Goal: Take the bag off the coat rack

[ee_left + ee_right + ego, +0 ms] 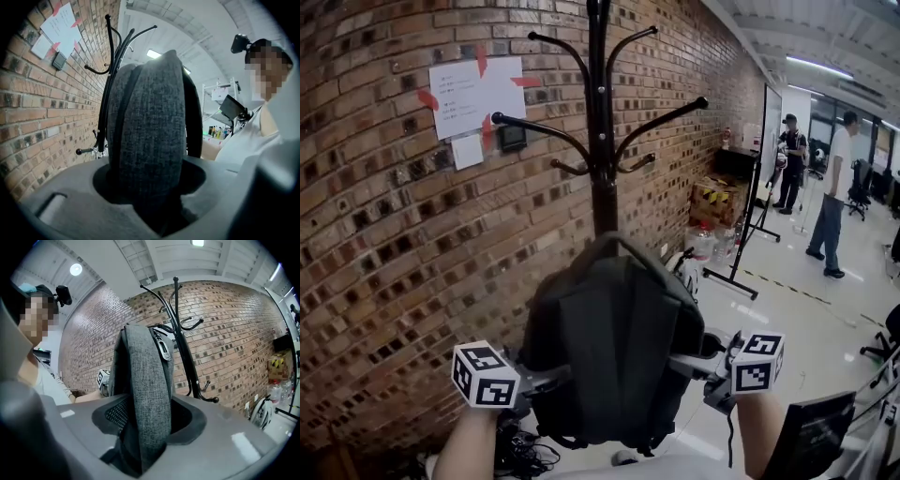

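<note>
A dark grey backpack (614, 347) hangs in front of the black coat rack (600, 141), carried between my two grippers. Its top loop (615, 241) sits lower than the lowest hooks and touches none that I can see. My left gripper (546, 380) is shut on the bag's left side, and a grey padded strap (150, 140) fills the left gripper's (150, 197) jaws. My right gripper (689, 367) is shut on the right side, with a grey strap (145, 394) pinched in the right gripper's (143, 437) jaws. The rack pole (183, 348) stands just behind the bag.
A brick wall (384, 244) with taped paper notes (473, 94) runs behind the rack. Cables (525, 450) lie on the floor at its foot. Boxes (717, 202), bottles and a whiteboard stand (759, 187) sit to the right, where two people (834, 197) stand. A dark screen (811, 436) is at bottom right.
</note>
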`<act>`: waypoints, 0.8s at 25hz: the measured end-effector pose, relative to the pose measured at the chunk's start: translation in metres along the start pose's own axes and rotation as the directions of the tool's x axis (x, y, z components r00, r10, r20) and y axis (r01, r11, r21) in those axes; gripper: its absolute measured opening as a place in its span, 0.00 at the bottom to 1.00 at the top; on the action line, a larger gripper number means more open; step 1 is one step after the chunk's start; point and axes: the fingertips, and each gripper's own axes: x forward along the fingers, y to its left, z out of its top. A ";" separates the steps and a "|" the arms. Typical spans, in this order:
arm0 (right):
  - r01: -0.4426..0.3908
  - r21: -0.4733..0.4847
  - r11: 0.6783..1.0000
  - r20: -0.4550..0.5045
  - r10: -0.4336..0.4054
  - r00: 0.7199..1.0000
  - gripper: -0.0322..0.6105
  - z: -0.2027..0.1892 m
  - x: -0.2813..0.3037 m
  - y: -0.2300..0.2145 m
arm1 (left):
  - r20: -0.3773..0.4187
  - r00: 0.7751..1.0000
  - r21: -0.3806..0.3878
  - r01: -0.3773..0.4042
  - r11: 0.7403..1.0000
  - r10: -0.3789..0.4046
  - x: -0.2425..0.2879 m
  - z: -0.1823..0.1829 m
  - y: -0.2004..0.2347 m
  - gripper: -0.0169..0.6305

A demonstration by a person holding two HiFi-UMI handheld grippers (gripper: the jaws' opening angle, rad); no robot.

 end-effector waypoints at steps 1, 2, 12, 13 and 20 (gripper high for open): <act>-0.002 0.005 1.000 -0.001 0.002 1.000 0.38 -0.007 -0.004 0.007 | -0.003 1.000 -0.006 -0.001 1.000 0.001 -0.002 -0.007 -0.008 0.34; -0.007 0.011 1.000 -0.001 0.007 1.000 0.38 -0.013 -0.007 0.014 | -0.006 1.000 -0.012 -0.001 1.000 0.001 -0.005 -0.013 -0.015 0.34; -0.054 0.048 0.997 0.001 0.054 0.999 0.39 -0.042 -0.046 0.066 | -0.014 0.999 -0.012 -0.037 0.999 0.036 -0.020 -0.041 -0.080 0.34; -0.061 0.048 0.997 0.001 0.061 0.998 0.39 -0.045 -0.052 0.070 | -0.013 0.999 -0.012 -0.043 0.999 0.042 -0.019 -0.043 -0.088 0.34; -0.099 0.060 0.993 -0.019 0.101 0.995 0.39 -0.070 -0.119 0.108 | -0.011 0.997 -0.042 -0.078 0.996 0.078 -0.006 -0.067 -0.169 0.34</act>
